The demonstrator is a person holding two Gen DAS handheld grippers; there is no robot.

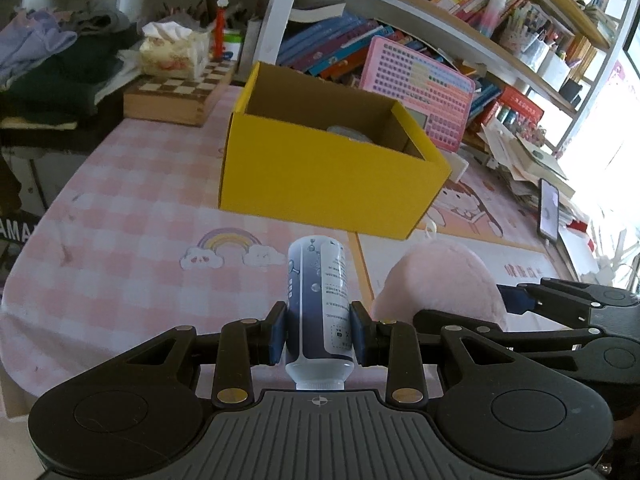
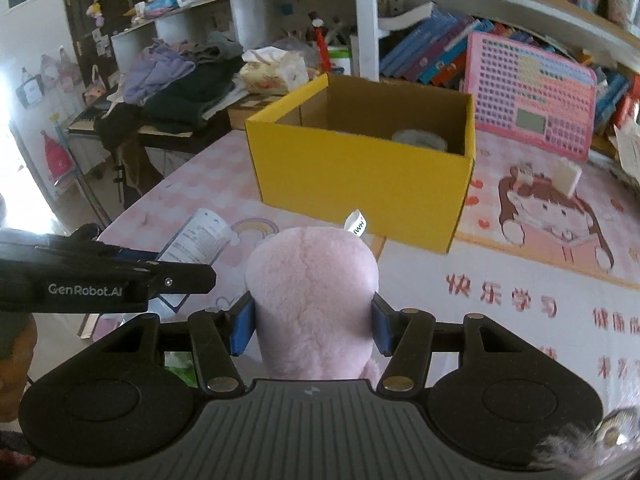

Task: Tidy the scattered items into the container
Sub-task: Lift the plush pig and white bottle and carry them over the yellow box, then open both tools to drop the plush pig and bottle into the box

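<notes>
The left hand-held gripper (image 1: 319, 332) pinches a white bottle (image 1: 319, 312) across its body, cap end toward the camera, and the right hand-held gripper (image 2: 314, 322) squeezes a pink plush toy (image 2: 312, 300) between its blue pads; both loads hang above the table (image 1: 120, 216), just short of the yellow box (image 1: 320, 176), which already holds a roll of tape (image 2: 420, 138). To do this carry well, bring each load over the near wall and well inside the opening before letting go, one at a time so the grippers do not crowd. The bulky plush likely needs room beside the roll.
</notes>
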